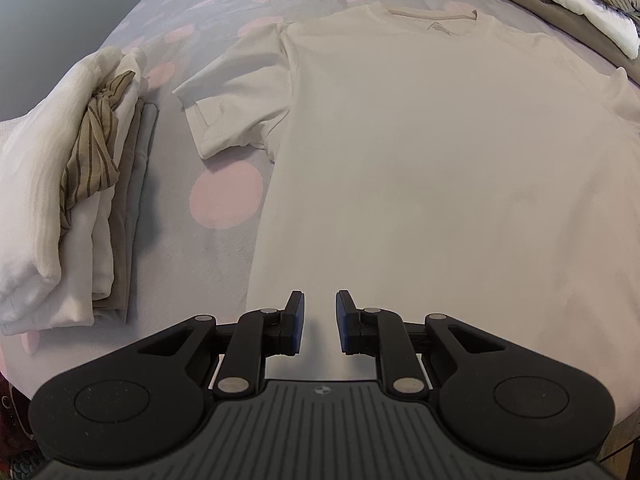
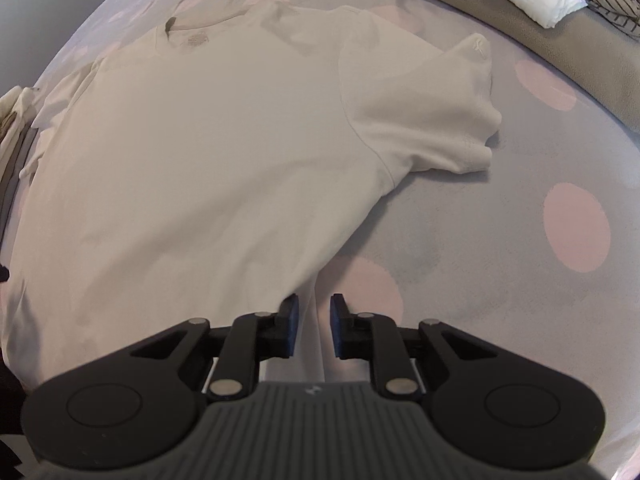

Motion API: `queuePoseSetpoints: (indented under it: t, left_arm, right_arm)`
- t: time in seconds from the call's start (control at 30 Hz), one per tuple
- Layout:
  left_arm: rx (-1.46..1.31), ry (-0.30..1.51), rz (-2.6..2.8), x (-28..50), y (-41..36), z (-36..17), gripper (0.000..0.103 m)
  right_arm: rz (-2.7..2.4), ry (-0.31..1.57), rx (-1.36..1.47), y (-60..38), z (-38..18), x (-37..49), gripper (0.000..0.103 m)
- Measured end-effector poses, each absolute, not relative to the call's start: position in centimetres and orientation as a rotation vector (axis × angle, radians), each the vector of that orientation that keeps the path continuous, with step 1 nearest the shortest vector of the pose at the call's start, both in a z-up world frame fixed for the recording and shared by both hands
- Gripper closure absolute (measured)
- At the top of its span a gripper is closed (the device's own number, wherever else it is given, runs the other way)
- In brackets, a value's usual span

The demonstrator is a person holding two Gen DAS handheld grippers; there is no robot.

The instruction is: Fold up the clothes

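I see a cream T-shirt (image 1: 420,152) lying flat and spread out on the bed (image 1: 224,248), which carries a grey cover with pink spots. I take the T-shirt as my landmark.

In the left wrist view, my left gripper (image 1: 320,322) hangs over the lower hem area of the T-shirt, near its left side edge. Its fingers (image 1: 296,320) stand a small way apart, with a clear gap between the blue pads; nothing is pinched, and only the shirt's flat cloth shows beyond the gap. The collar lies at the far end of the T-shirt, away from the gripper. One short sleeve sticks out to the left of the body, its cuff partly turned up.

Left of the T-shirt, past that sleeve and apart from it, sits a stack of folded clothes (image 1: 68,184): white, striped brown and grey pieces. Beyond the T-shirt's far right corner lies a loose heap of clothes (image 1: 576,0) on a brown cloth.

In the right wrist view, my right gripper (image 2: 314,326) hangs over the T-shirt's right side edge near the hem, where cloth meets the bed cover. Its fingers (image 2: 292,322) are likewise slightly spread, holding nothing. The other short sleeve (image 2: 432,120) lies out to the right of the body, rumpled at the cuff.
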State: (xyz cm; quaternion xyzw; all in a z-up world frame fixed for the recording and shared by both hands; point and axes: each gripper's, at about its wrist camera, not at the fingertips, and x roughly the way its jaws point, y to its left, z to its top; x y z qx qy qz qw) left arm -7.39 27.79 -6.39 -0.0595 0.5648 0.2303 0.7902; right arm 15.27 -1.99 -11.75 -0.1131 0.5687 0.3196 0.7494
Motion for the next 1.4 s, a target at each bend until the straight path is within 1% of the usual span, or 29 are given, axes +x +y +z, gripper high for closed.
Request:
queuePoseSetpoints:
  t: [0.13,0.2,0.27,0.37,0.53,0.6,0.7,0.73,0.77,0.83,0.9,0.93,1.1,1.17,1.2,1.23,1.4]
  left_arm:
    - [-0.108,1.223,0.487,-7.0,27.5,-6.7,0.088]
    - [-0.106,1.222,0.487,-6.9,27.6,-6.7,0.088]
    - [-0.106,1.224,0.488,-6.8,27.6,-6.8,0.088]
    - [-0.102,1.225,0.487,-6.7,27.5,-6.8,0.088]
    - [-0.103,1.215,0.486,-6.9,27.5,-6.5,0.088]
    - [-0.105,1.214,0.490,-7.0,27.6,-6.5,0.088]
    - [-0.106,1.215,0.494,-7.1,27.7,-6.5,0.088]
    - [-0.106,1.214,0.495,-7.1,27.7,-6.4,0.088]
    - [-0.106,1.212,0.497,-7.1,27.7,-6.4,0.088]
    - [-0.108,1.210,0.500,-7.0,27.8,-6.3,0.088]
    - [-0.119,1.198,0.501,-7.0,28.3,-6.1,0.088]
    - [-0.129,1.187,0.500,-6.9,28.6,-5.8,0.088]
    - [-0.186,1.119,0.538,-7.3,32.0,-4.3,0.087]
    - [-0.205,1.098,0.563,-7.6,33.8,-4.0,0.084]
    - [-0.217,1.088,0.562,-7.7,34.6,-4.0,0.081]
    - [-0.237,1.078,0.547,-7.7,35.4,-4.1,0.079]
    - [-0.393,1.055,0.504,-6.4,38.9,-6.5,0.078]
  right_arm:
    - [0.700,1.273,-0.268,-1.3,-12.5,15.8,0.083]
    - [0.704,1.253,-0.305,-1.0,-12.6,15.3,0.085]
    - [0.703,1.228,-0.349,-0.7,-12.6,14.8,0.102]
    - [0.656,1.211,-0.412,-0.4,-12.1,14.5,0.103]
    - [0.549,1.255,-0.333,-3.4,-11.1,16.6,0.103]
    - [0.436,1.243,-0.385,-4.4,-11.3,17.4,0.103]
    - [0.384,1.313,-0.241,-7.1,-11.9,19.3,0.103]
    - [0.392,1.307,-0.199,-7.6,-11.8,19.5,0.103]
    - [0.408,1.289,-0.176,-7.7,-11.4,19.6,0.098]
    - [0.440,1.266,-0.123,-7.5,-10.6,19.9,0.097]
    - [0.457,1.255,-0.093,-7.0,-10.2,20.2,0.094]
    - [0.458,1.251,-0.093,-6.6,-10.1,20.4,0.092]
    - [0.455,1.239,-0.096,-4.9,-10.1,21.1,0.092]
    - [0.443,1.242,-0.099,-4.5,-10.4,21.3,0.091]
    - [0.435,1.244,-0.096,-4.4,-10.5,21.5,0.091]
    - [0.427,1.246,-0.093,-4.4,-10.6,21.7,0.091]
    - [0.414,1.248,-0.061,-4.5,-11.0,22.4,0.091]
